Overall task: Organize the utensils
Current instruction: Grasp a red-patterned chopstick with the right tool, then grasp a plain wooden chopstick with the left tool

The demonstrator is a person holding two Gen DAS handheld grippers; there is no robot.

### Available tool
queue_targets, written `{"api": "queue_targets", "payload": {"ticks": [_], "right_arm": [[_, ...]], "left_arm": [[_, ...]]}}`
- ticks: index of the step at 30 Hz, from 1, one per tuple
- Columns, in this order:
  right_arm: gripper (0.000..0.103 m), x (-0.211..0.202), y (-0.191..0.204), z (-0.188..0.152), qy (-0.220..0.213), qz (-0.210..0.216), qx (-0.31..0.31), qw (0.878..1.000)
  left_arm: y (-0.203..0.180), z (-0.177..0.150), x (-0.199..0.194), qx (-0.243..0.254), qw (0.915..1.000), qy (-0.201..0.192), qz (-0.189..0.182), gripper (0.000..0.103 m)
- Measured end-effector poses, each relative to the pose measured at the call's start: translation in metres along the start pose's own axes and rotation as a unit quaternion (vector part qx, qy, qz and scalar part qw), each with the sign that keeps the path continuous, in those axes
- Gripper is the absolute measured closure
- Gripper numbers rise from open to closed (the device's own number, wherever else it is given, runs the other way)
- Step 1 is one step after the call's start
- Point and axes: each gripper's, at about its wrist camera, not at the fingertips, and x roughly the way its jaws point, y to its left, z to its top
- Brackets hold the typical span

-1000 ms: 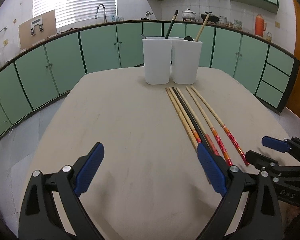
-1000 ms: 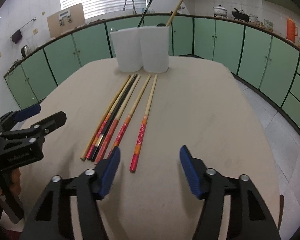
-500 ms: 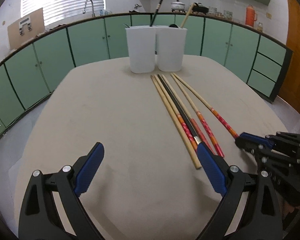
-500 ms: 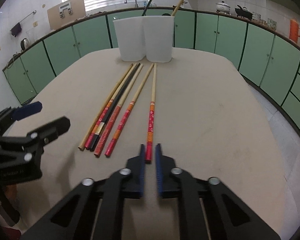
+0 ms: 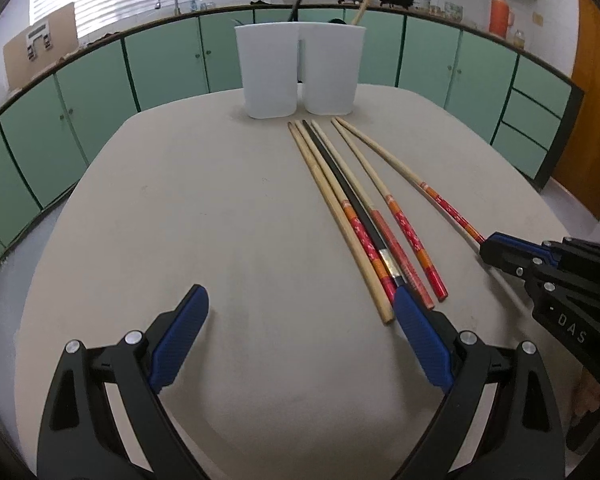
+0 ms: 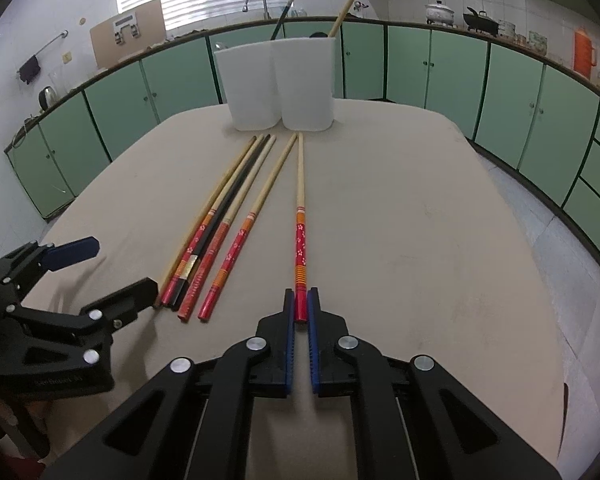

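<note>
Clamping the rightmost chopstick [image 6: 300,216], right tongs [image 6: 301,312]; left tongs [image 5: 300,328] apart over bare table [image 5: 220,216].

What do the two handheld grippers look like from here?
Both are matte black plastic frames with silver screw heads at the pivots. The left gripper and the right gripper carry ribbed blue pads on their jaws. White lettering marks the side of each body. No cables or sleeves show.

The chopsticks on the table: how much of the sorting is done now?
Done: two utensils already stand in the white containers. In hand: the right gripper is shut on the rightmost chopstick, which seems not lifted yet. Left: five chopsticks lie on the table; the left gripper is open, holding nothing.
</note>
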Motion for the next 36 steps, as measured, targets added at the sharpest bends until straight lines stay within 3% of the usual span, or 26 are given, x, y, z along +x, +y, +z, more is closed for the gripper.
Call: {"api": "queue_targets", "payload": {"ticks": [9, 14, 25, 36], "right_arm": [[0.097, 0.001, -0.001, 0.0, 0.001, 0.0, 0.0, 1.0], [0.097, 0.001, -0.001, -0.001, 0.0, 0.001, -0.001, 1.0], [0.097, 0.002, -0.001, -0.001, 0.004, 0.002, -0.001, 1.0], [0.097, 0.002, -0.001, -0.001, 0.005, 0.007, -0.004, 1.0]], "left_arm": [[-0.002, 0.002, 0.006, -0.002, 0.9999, 0.01, 0.002, 0.012], [-0.001, 0.004, 0.008, -0.007, 0.9999, 0.013, -0.002, 0.02], [-0.007, 0.003, 0.01, -0.002, 0.9996, 0.022, -0.017, 0.022], [0.013, 0.004, 0.01, -0.03, 0.9992, 0.019, 0.018, 0.028]]}}
